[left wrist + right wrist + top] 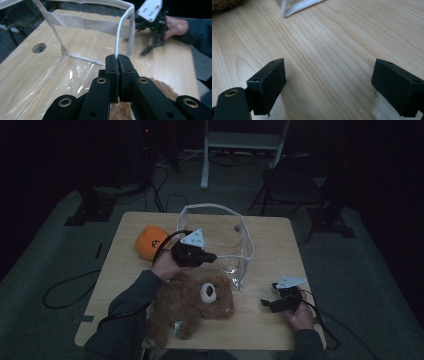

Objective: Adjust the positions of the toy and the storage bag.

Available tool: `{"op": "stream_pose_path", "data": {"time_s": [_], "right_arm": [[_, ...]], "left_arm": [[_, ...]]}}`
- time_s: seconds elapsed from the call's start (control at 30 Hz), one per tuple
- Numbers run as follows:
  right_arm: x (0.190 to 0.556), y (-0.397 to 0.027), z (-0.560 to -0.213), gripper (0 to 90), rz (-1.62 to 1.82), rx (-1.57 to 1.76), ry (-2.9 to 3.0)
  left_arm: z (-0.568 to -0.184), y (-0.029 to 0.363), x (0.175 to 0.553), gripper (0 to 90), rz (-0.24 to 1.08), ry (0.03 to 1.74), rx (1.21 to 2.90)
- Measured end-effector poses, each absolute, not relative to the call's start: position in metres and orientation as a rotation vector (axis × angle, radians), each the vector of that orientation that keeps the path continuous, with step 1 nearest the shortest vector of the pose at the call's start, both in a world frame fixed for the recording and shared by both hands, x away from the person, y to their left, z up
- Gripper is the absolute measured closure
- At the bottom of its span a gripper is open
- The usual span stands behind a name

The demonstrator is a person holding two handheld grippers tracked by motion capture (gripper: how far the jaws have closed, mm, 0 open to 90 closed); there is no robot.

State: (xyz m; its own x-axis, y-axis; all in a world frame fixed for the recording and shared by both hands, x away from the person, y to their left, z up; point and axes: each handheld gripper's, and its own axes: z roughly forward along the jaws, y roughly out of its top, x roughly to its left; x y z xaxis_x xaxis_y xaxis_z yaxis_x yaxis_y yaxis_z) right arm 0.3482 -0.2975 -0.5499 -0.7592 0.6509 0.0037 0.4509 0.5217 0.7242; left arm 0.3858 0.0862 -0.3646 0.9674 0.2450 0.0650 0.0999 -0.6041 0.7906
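Note:
A clear plastic bag [220, 237] with white trim stands open on the wooden table [272, 242]. My left gripper [213, 256] reaches to the bag's near side. In the left gripper view, that gripper [117, 58] is shut on the bag's white trim [123, 27] at a corner seam. A brown teddy bear [192, 302] lies just in front of the bag. An orange plush toy [151, 241] sits left of the bag. My right gripper [267, 304] rests low at the table's right front, and in its own view the gripper [332, 82] is open over bare wood.
A round hole [39, 47] in the tabletop shows through the bag's clear wall. A bag corner [295, 7] and bear fur [223, 5] lie ahead of the right gripper. A folding chair [290, 180] and cables [65, 292] are on the floor beyond the table.

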Motion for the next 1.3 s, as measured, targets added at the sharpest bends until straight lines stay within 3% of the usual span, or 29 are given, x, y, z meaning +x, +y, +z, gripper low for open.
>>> {"op": "stream_pose_path", "data": {"time_s": [0.27, 0.47, 0.7, 1.3], "right_arm": [[0.348, -0.298, -0.55, 11.4, 1.072, 0.925, 2.497], [0.348, -0.298, -0.55, 11.4, 1.072, 0.923, 2.496], [0.348, -0.298, -0.55, 11.5, 1.071, 0.923, 2.497], [0.348, -0.298, -0.55, 11.4, 1.071, 0.923, 2.496]], "left_arm": [[-0.367, 0.093, 0.387, 87.1, 0.156, 0.269, 2.175], [-0.359, 0.098, 0.388, 70.3, 0.157, 0.287, 2.136], [-0.355, 0.103, 0.385, 63.0, 0.161, 0.319, 2.112], [-0.354, 0.129, 0.364, 57.0, 0.135, 0.348, 2.058]]}}
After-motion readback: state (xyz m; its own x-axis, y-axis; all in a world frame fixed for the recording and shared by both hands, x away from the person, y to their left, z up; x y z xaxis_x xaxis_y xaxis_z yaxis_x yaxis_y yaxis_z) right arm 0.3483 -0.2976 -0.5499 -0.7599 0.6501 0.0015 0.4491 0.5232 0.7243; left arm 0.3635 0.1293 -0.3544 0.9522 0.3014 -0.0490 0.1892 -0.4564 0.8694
